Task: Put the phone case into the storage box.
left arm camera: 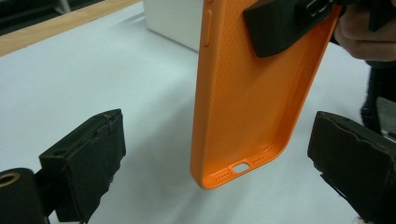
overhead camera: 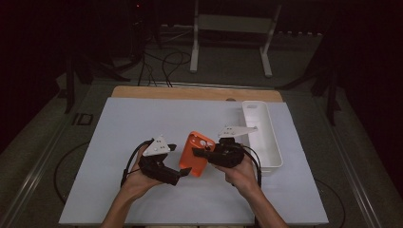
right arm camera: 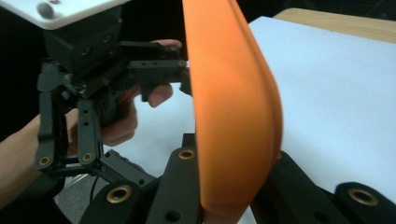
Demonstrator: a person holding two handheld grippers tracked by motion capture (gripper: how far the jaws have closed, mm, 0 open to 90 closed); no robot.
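Observation:
An orange phone case point(overhead camera: 196, 152) hangs above the white mat, its camera cutout at the upper end. My right gripper point(overhead camera: 202, 153) is shut on its upper part. In the right gripper view the case point(right arm camera: 233, 107) stands edge-on between the jaws of the right gripper point(right arm camera: 229, 186). My left gripper point(overhead camera: 178, 175) sits at the case's lower end and is open. In the left gripper view its pads point(left arm camera: 88, 158) stand wide on either side of the case point(left arm camera: 247, 107), clear of it. The inner face and the port cutouts point toward that camera.
A long white tray point(overhead camera: 263, 137) lies at the right of the mat, just beyond my right hand, and shows behind the case as a white box point(left arm camera: 173, 21). A white mat point(overhead camera: 142, 118) covers the table, with a wooden strip point(overhead camera: 190, 92) along its far edge.

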